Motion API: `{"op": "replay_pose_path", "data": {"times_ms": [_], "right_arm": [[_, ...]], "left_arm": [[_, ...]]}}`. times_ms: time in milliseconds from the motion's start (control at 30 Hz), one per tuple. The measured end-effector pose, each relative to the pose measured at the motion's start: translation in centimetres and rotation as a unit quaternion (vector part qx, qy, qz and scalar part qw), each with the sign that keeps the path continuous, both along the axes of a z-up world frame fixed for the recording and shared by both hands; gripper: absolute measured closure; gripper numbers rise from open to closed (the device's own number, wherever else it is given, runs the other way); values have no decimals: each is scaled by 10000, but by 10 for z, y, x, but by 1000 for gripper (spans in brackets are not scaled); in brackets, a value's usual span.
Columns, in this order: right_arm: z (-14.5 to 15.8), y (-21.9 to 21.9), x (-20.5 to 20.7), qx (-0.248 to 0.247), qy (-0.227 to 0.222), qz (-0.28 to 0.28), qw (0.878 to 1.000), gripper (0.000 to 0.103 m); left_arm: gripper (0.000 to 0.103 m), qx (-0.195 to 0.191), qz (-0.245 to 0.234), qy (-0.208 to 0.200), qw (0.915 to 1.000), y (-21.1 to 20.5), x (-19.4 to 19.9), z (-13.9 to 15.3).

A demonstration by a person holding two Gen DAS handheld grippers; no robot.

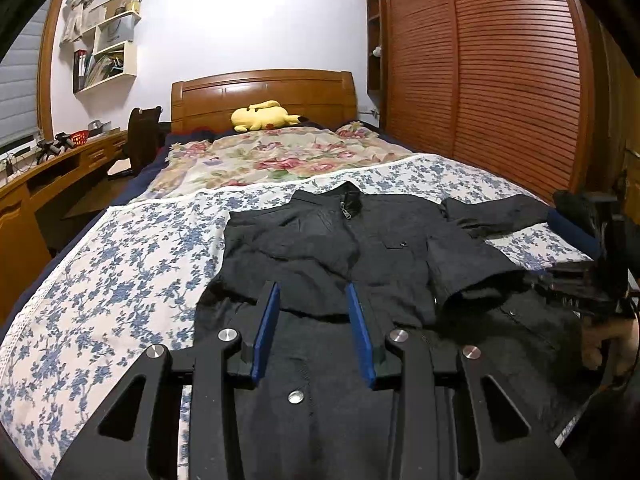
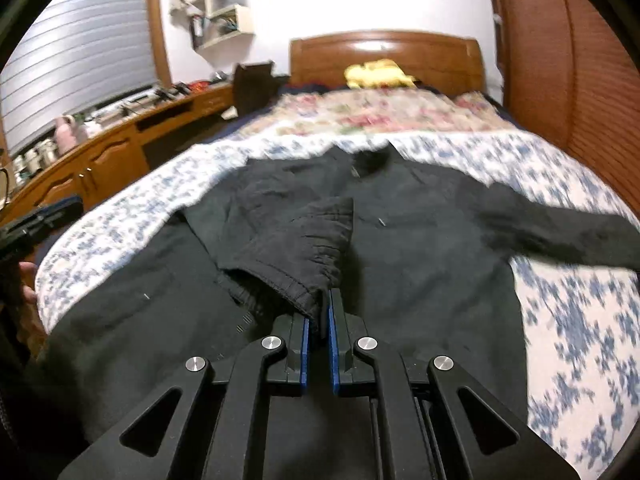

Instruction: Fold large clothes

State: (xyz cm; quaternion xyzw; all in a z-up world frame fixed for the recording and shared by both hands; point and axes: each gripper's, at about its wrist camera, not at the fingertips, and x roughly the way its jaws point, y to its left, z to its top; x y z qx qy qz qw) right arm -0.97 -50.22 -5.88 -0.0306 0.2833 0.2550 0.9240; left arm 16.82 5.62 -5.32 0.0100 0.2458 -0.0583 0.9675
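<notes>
Fingers (image 2: 336, 312) of the right gripper (image 2: 318, 344) are clamped on a sleeve cuff (image 2: 292, 276) of the black jacket (image 1: 360, 248); the left gripper (image 1: 314, 320) hangs with its fingers parted and empty above the jacket's middle. Beneath lies the bed (image 1: 120, 248), the jacket spread front-up on its blue-flowered sheet, collar toward the headboard (image 1: 264, 96), where a yellow plush toy (image 1: 264, 116) sits.

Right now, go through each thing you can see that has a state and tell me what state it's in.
black jacket: spread front-up on the bed, zipped at the collar, partly folded
left sleeve: folded across the chest, cuff pinched
right sleeve: stretched out sideways
right gripper: shut on the cuff
left gripper: open, holding nothing
wardrobe doors: closed
</notes>
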Motion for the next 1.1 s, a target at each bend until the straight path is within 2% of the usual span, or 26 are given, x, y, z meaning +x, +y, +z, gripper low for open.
{"op": "replay_pose_path", "data": {"times_ms": [67, 167, 233, 300, 400, 533, 667, 733, 767, 833, 900, 1100], "right_arm": [[-9, -6, 3, -65, 172, -44, 9998, 95], [-9, -3, 6, -255, 167, -202, 9993, 88], [0, -1, 13, -328, 120, -277, 9990, 75], [2, -3, 10, -280, 104, -290, 9991, 53], [2, -8, 8, -188, 104, -252, 9995, 50], [-1, -10, 7, -192, 65, -202, 9996, 48], [-2, -13, 4, -160, 24, -151, 9998, 46], [-3, -13, 4, -135, 7, -96, 9999, 44], [-2, -13, 4, -134, -4, -76, 9999, 43], [-2, -11, 4, -126, -17, -41, 9999, 40], [-1, -9, 5, -105, -36, 0, 9999, 37], [0, 8, 11, -183, -111, 216, 9995, 30]], "left_arm": [[67, 12, -1, -7, 10000, -9, 4, -1], [67, 34, -39, -22, 10000, -23, 10, -4], [67, 14, -122, 18, 9999, -32, 15, -7], [67, 9, -210, 42, 9998, -41, 19, -9], [68, 92, -256, 39, 9996, -54, 23, -11], [84, 51, -431, 126, 9990, -68, 27, -12], [84, -97, -627, 245, 9977, -73, 32, -12], [58, -196, -647, 269, 9974, -73, 34, -12], [54, -274, -672, 267, 9970, -71, 34, -12], [33, -298, -601, 266, 9974, -68, 33, -12], [24, -240, -538, 207, 9980, -66, 32, -11], [22, -133, -353, 179, 9991, -53, 29, -8]]}}
